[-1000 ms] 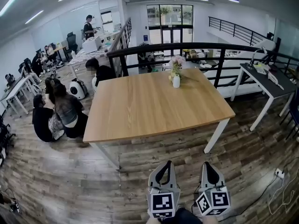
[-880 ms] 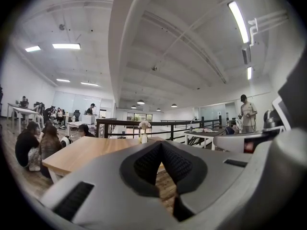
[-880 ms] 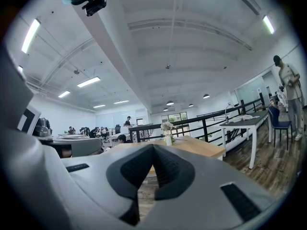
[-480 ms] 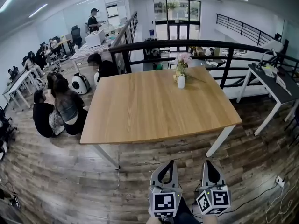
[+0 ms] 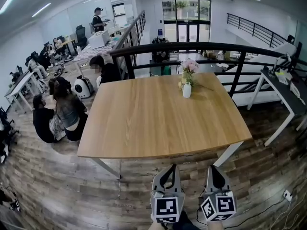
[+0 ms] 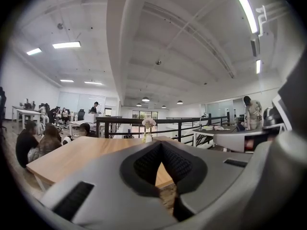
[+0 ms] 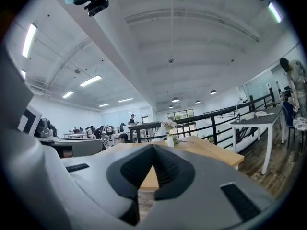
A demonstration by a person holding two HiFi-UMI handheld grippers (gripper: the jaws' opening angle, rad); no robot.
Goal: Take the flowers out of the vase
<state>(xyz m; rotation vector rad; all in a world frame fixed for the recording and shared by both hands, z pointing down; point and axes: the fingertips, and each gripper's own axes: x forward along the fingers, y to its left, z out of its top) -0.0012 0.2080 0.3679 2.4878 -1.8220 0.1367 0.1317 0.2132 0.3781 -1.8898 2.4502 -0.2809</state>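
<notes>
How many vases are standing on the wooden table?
1. The white vase, holding flowers, stands near the far edge of the table, right of its middle. None seems hidden.

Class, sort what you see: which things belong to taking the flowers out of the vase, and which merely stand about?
Belong: flowers, vase, wooden table, left gripper, right gripper.
Standing about: black railing, grey side desk, people sitting on the floor.
</notes>
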